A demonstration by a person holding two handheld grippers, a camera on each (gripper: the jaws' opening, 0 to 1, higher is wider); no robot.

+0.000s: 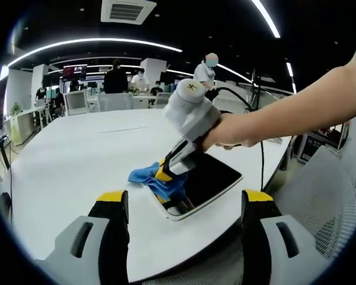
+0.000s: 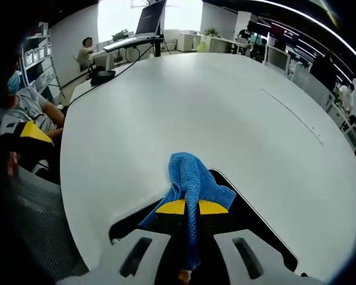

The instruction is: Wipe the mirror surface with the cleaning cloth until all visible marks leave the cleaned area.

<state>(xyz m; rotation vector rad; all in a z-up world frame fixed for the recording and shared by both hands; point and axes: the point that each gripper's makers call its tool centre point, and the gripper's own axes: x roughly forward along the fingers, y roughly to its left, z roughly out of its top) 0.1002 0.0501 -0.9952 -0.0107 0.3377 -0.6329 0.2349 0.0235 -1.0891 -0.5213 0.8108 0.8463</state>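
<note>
Gripping the blue cloth (image 2: 191, 178) between clamped jaws, the right gripper (image 1: 166, 173) presses it onto the mirror (image 1: 213, 178) near the white table's (image 1: 77, 160) edge, while the left gripper (image 1: 184, 205) hovers with jaws apart.

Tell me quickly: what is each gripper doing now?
Left gripper: open, holding nothing.
Right gripper: closed on the blue cloth, over the mirror.
</note>
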